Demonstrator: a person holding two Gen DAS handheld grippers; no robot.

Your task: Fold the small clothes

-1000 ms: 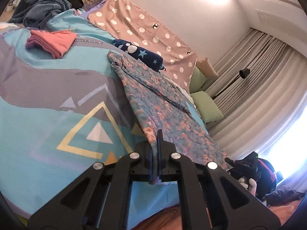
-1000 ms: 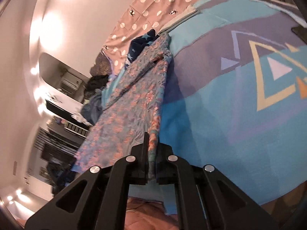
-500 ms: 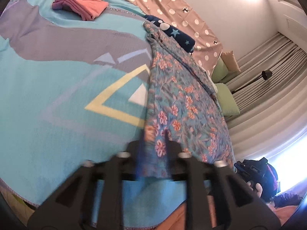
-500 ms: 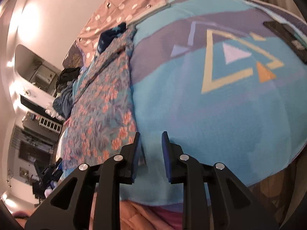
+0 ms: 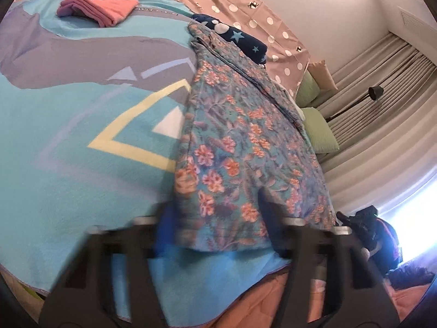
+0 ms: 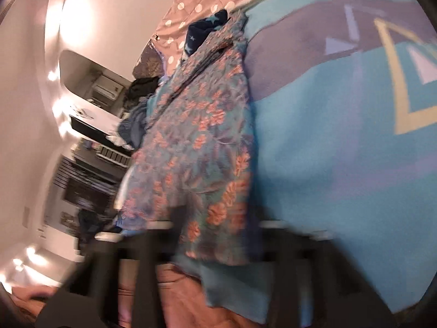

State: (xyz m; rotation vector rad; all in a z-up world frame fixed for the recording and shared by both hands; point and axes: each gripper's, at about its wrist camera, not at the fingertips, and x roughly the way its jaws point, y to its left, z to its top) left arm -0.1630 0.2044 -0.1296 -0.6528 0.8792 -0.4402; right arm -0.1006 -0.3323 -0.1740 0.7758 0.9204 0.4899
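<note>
A blue floral garment (image 5: 240, 147) lies flat along the turquoise blanket (image 5: 68, 142), its near hem close to the bed's front edge; it also shows in the right wrist view (image 6: 202, 125). My left gripper (image 5: 215, 218) is open wide and empty, its blurred fingers straddling the hem's near left corner. My right gripper (image 6: 218, 232) is open wide and empty, its blurred fingers either side of the hem's near right corner.
A folded pink garment (image 5: 101, 8) lies at the far left of the bed. A navy star-print cloth (image 5: 237, 38) and a polka-dot sheet (image 5: 245, 8) lie beyond the floral garment. Green pillows (image 5: 319, 134) and curtains stand to the right. A peach quilt (image 6: 185, 300) hangs at the bed's edge.
Both grippers were shut on the garment's hem a second ago. They have let it go and opened wide; the garment now lies flat on the blanket.
</note>
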